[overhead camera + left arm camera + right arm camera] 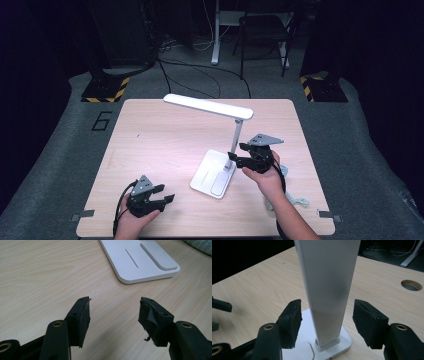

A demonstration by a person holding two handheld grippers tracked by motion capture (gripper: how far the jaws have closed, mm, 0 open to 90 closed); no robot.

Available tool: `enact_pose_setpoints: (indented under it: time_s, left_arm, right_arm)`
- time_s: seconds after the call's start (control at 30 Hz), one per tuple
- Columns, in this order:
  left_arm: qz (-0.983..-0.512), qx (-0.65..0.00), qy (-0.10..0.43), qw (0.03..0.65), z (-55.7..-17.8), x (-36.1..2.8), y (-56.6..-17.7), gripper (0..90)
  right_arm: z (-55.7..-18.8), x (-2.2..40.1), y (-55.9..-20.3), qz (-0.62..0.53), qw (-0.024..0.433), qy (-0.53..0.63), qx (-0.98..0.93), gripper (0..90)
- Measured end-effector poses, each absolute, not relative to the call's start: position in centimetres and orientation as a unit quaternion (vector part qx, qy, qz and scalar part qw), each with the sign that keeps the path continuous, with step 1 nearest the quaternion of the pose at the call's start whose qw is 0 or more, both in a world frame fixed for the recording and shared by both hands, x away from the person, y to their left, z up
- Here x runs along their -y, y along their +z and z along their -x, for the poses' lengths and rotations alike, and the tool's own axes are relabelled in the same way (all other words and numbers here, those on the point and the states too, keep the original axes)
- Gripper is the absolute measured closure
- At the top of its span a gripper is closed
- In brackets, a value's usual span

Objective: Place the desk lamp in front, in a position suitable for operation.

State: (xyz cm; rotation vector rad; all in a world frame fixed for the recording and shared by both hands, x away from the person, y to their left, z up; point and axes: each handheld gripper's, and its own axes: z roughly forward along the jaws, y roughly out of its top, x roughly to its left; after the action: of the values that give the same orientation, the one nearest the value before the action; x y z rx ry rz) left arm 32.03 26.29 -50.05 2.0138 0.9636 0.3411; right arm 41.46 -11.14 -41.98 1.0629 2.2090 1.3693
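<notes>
From the high view, a white desk lamp (220,145) stands right of centre on the wooden worktop (150,145), its flat base (212,174) near the person and its long head (207,106) reaching left and far. The right hand-held gripper (239,156) sits at the lamp's upright arm (236,137), low by the hinge, while the left hand-held gripper (165,196) rests at the near left, well apart from the lamp. In the left gripper view, that left hand-held gripper (113,312) stands open over bare worktop with nothing between its pads; the ribbed panel on the base (140,262) shows clearly here, a detail the high view blurs. In the right gripper view, the right hand-held gripper (325,320) brackets the upright arm (328,290) with a gap on each side, so it is open and holds nothing yet. Only this view reveals those gaps. To grip well, I judge the person should centre the arm between the pads, close squarely on its flat faces, and perhaps steady the base with the other hand-held gripper.
</notes>
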Motion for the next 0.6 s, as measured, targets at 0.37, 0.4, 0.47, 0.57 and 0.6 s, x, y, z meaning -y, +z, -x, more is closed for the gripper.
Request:
enact_pose_setpoints:
  time_s: [0.37, 0.4, 0.47, 0.57, 0.6]
  left_arm:
    - [-0.805, -0.386, 0.135, 0.429, -32.0, -26.2, -50.1, 41.9]
    - [-0.806, -0.386, 0.135, 0.429, -32.0, -26.2, -50.1, 41.9]
    - [-0.805, -0.388, 0.133, 0.429, -32.0, -26.2, -50.1, 41.9]
    - [-0.805, -0.388, 0.132, 0.429, -32.0, -26.2, -50.1, 41.9]
    - [-0.806, -0.386, 0.134, 0.428, -32.0, -26.3, -50.1, 41.9]
  right_arm:
    - [-42.5, 10.5, -41.4, -0.373, 0.162, 0.495, -0.768, 42.4]
    - [-42.6, 10.4, -41.4, -0.370, 0.161, 0.496, -0.769, 44.8]
    - [-42.7, 10.3, -41.4, -0.368, 0.160, 0.499, -0.768, 45.7]
    - [-42.7, 10.2, -41.4, -0.369, 0.157, 0.499, -0.769, 46.7]
    - [-42.7, 10.2, -41.4, -0.368, 0.158, 0.499, -0.768, 46.8]
